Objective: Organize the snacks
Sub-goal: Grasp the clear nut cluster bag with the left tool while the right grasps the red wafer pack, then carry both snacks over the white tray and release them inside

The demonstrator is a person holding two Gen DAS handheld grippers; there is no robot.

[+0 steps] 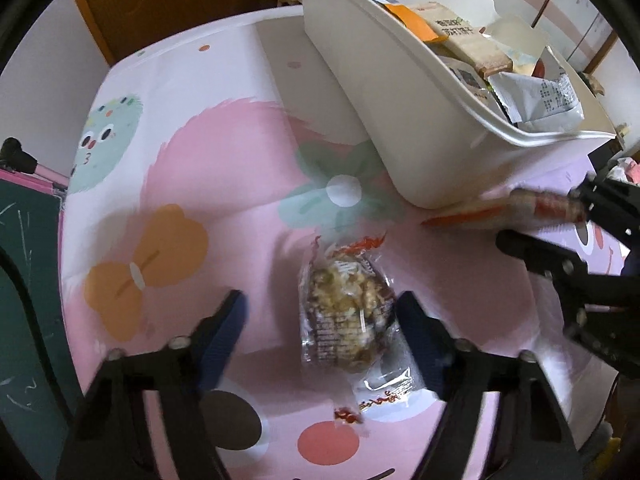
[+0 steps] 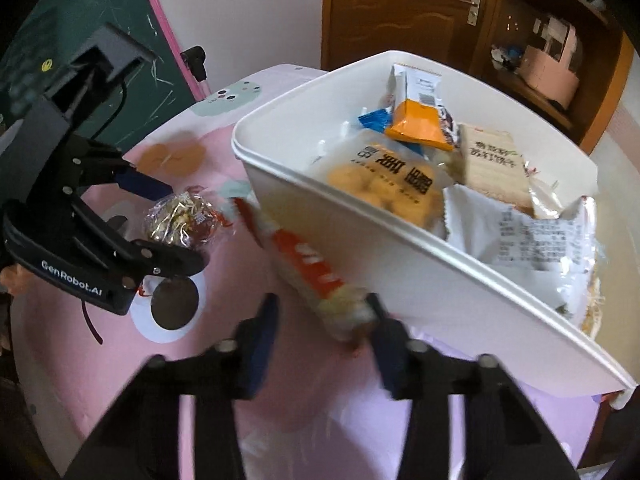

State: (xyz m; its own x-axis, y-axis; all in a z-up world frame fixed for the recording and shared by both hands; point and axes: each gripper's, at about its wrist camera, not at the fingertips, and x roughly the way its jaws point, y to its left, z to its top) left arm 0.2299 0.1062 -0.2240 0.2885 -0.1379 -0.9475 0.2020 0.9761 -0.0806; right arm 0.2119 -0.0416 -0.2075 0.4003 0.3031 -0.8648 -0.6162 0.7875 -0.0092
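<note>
A clear-wrapped brown nutty snack point(image 1: 346, 312) lies on the pink tablecloth point(image 1: 208, 152) between the jaws of my open left gripper point(image 1: 322, 312); it also shows in the right wrist view point(image 2: 182, 218). A long orange-and-white snack bar point(image 2: 304, 268) lies beside the white bin point(image 2: 360, 224), blurred. My right gripper point(image 2: 324, 322) is open, its right finger point(image 2: 384, 332) touching the bar's near end. In the left wrist view the bar point(image 1: 500, 210) reaches the right gripper point(image 1: 560, 224). The bin point(image 1: 400, 120) holds several snack packs.
A green chalkboard point(image 2: 80, 40) with a pink frame stands at the table's left. A wooden door point(image 2: 400, 4) and a shelf point(image 2: 552, 60) are behind the bin. The left gripper point(image 2: 172, 224) shows in the right wrist view.
</note>
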